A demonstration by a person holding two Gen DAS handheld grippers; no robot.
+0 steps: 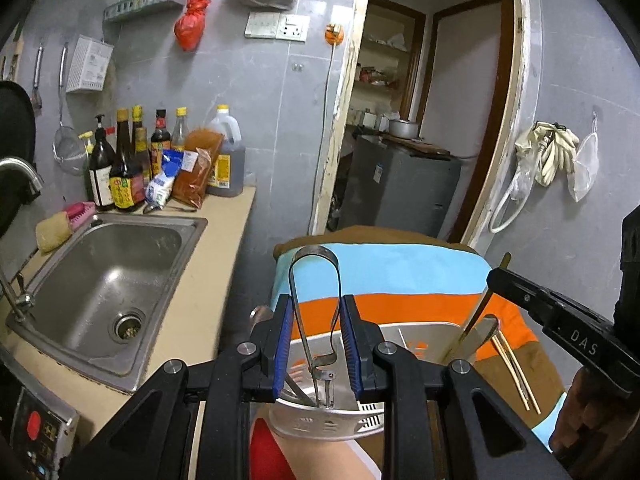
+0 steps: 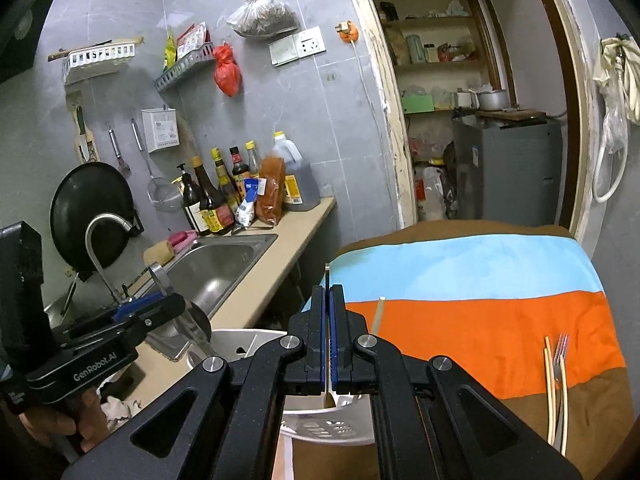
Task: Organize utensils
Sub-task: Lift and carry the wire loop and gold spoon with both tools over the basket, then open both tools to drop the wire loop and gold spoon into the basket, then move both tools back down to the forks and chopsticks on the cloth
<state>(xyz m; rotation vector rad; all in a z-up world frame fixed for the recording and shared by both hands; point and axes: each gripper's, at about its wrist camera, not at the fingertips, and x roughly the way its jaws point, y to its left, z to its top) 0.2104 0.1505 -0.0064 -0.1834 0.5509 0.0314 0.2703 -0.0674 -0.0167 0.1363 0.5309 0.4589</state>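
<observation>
In the left wrist view, our left gripper (image 1: 316,350) is clamped narrow on a pair of metal tongs (image 1: 314,304), its blue pads pressing both arms, with the looped end standing up and the tips down inside a white slotted utensil basket (image 1: 328,426). The basket sits at the near edge of a table covered in a blue, orange and brown striped cloth (image 1: 400,272). To the right, our right gripper (image 1: 498,276) reaches in, holding a slim utensil that slants down into the same basket, and a pair of chopsticks (image 1: 516,372) lies on the cloth just beside the basket. A steel sink (image 1: 108,276) sits to the left. In the right wrist view, our right gripper (image 2: 329,340) is fully closed on a thin metal utensil handle (image 2: 328,280), its lower end inside the basket (image 2: 324,428). Well apart to the right, a fork (image 2: 560,364) and the chopsticks (image 2: 550,392) lie together on the cloth (image 2: 480,312).
</observation>
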